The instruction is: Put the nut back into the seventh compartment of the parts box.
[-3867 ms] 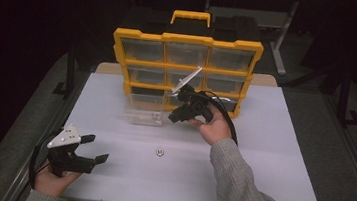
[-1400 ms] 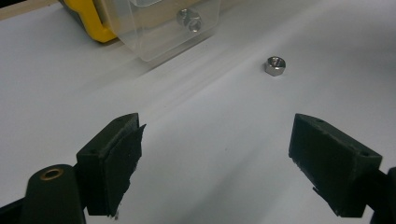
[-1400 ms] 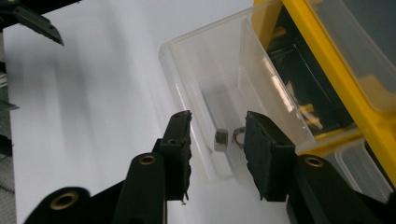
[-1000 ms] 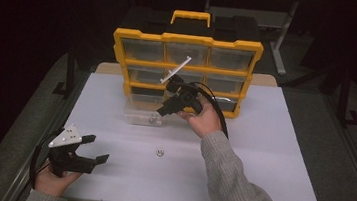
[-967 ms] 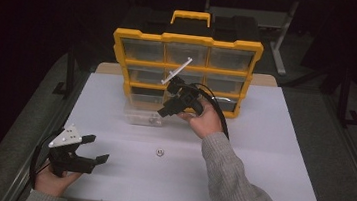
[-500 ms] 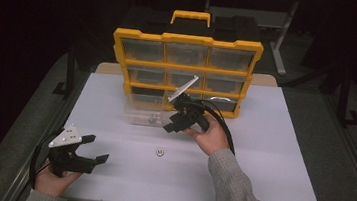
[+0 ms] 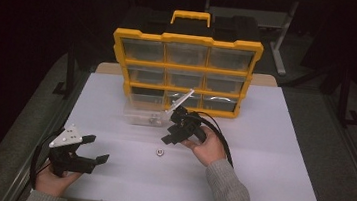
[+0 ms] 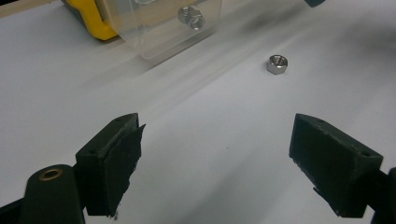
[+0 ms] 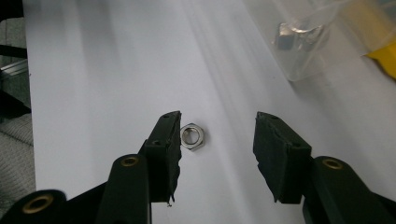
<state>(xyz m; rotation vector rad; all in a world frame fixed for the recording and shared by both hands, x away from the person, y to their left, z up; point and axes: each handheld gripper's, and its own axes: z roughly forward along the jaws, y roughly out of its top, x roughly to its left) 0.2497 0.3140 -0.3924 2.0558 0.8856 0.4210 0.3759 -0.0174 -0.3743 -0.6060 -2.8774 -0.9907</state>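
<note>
A small steel hex nut [image 7: 159,152] lies alone on the white table [image 7: 261,154]. My right gripper [image 7: 169,133] hovers just behind it, angled down. In the right gripper view the nut [image 9: 192,136] sits on the table in the gap of that gripper [image 9: 217,115], close to the left jaw, with neither pad pressing it. Its jaws have just been opening and stand open. My left gripper [image 7: 99,148] rests open at the near left with nothing between its jaws. From that gripper [image 8: 215,121] the nut [image 8: 277,64] shows farther off.
A yellow parts organizer [image 7: 184,71] with clear drawers stands upright at the back of the table. One clear drawer [image 7: 139,115] has been taken out and lies in front of it, with nuts inside [image 8: 191,17]. Cables trail from both grippers.
My right gripper came down and toward the near side, away from the organizer's front, to just over the loose nut. The left gripper stayed put.
</note>
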